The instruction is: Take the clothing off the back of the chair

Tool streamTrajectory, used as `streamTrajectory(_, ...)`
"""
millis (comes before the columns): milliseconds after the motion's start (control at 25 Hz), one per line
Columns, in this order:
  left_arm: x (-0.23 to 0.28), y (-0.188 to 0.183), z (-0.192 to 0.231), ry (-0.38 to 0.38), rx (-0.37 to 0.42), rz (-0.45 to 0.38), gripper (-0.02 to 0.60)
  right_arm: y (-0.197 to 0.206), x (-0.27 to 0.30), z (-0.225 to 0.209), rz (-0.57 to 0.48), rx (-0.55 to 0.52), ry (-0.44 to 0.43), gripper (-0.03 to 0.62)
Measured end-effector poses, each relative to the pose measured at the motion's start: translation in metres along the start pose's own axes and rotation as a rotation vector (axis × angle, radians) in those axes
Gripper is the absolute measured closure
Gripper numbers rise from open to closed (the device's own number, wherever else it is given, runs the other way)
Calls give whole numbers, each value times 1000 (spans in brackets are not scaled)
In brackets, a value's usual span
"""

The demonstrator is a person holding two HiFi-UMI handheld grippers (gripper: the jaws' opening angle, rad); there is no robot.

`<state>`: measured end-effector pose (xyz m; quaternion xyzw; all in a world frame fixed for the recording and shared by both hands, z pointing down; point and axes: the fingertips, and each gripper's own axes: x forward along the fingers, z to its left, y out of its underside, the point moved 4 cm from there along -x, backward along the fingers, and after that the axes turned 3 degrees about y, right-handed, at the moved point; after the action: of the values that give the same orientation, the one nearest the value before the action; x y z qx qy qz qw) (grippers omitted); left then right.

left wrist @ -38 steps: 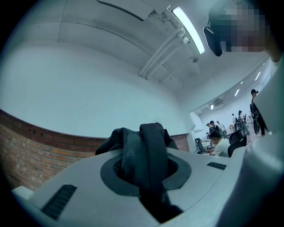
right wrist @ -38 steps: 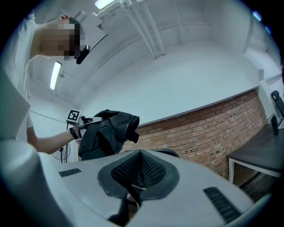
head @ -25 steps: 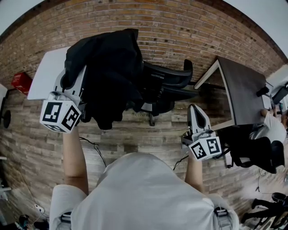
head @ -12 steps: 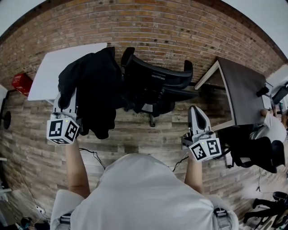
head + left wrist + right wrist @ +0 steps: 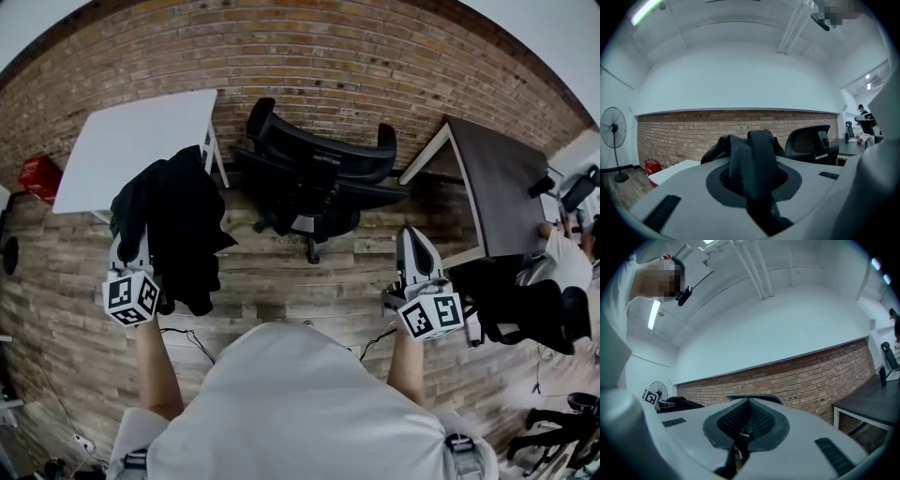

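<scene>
A brick wall (image 5: 309, 56) runs along the far side, and a wood floor (image 5: 281, 281) lies under you. The white tabletop (image 5: 131, 141) is on your left, and the dark tabletop (image 5: 506, 178) is on your right. The black chair (image 5: 319, 173) stands between them, close to the wall. A second black chair (image 5: 525, 314) sits lower down on your right, with a person (image 5: 567, 253) next to it.

The black clothing (image 5: 178, 225) is off the chair. It hangs in the air on your left, in front of the white tabletop's near corner and apart from the chair. Your left tongs (image 5: 127, 253) grip it. In the left gripper view, a thick fold of the cloth is squeezed between the jaws and bulges up over them.

Your right tongs (image 5: 412, 239) are on the other side, near the chair's right side and beside the dark tabletop's corner. Their jaws are closed together with nothing in them. In the right gripper view, the top of the chair shows just past their tips.

A fan (image 5: 613, 129) stands on the floor at far left. A small red box (image 5: 37, 173) sits by the wall there too.
</scene>
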<state>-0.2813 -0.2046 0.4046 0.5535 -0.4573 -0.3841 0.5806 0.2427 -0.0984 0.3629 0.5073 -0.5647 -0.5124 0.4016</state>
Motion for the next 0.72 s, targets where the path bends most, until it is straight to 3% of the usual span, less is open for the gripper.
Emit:
streamTrajectory(320, -48, 51, 7, -37, -45, 122, 494, -1, -7, 3, 19, -16, 22, 576)
streamTrajectory(720, -70, 47, 14, -39, -82, 93, 494, 2, -13, 23, 43, -30, 10, 576)
